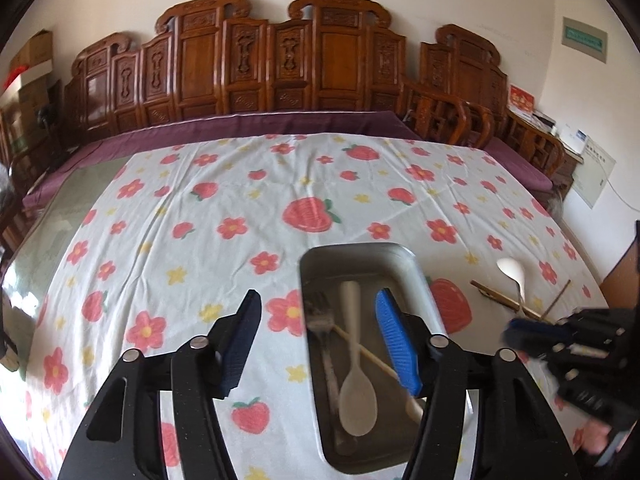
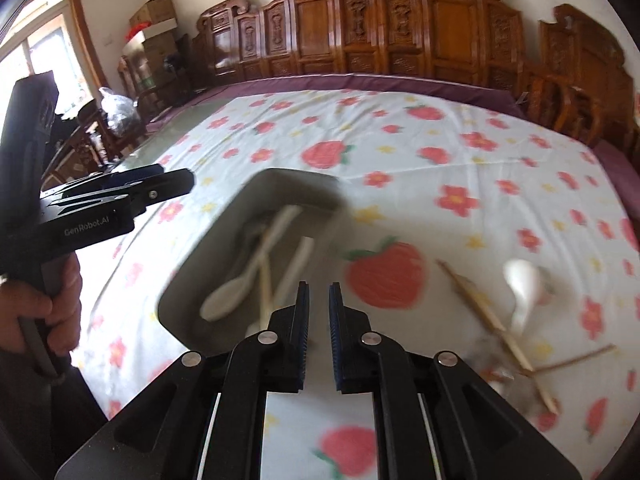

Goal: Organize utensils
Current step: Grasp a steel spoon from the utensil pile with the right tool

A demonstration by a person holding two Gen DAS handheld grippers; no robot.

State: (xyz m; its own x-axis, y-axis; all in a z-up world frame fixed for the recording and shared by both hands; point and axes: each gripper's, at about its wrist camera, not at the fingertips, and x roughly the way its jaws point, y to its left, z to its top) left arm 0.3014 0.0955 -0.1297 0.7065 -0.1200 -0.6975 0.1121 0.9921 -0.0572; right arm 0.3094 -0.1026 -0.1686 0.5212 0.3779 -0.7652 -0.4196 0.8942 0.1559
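Observation:
A metal tray [image 1: 416,276] [image 2: 236,208] sits on the flowered cloth. It holds a fork [image 1: 324,336], a pale spoon [image 1: 356,384] [image 2: 228,296] and a chopstick [image 1: 376,356]. My left gripper [image 1: 316,308] is open and empty over the tray's left rim. On the cloth to the right lie a white spoon [image 1: 514,274] [image 2: 522,284] and loose chopsticks [image 1: 504,300] [image 2: 480,304]. My right gripper [image 2: 318,298] hangs above the tray's right edge, its jaws narrowly apart with nothing between them. It also shows blurred in the left wrist view [image 1: 520,330].
The flowered tablecloth [image 1: 240,208] covers a glass-topped table. Carved wooden chairs [image 1: 272,64] and a purple cushion stand behind it. Boxes [image 2: 156,20] are stacked at the far left. A hand holds the left gripper's body [image 2: 92,208].

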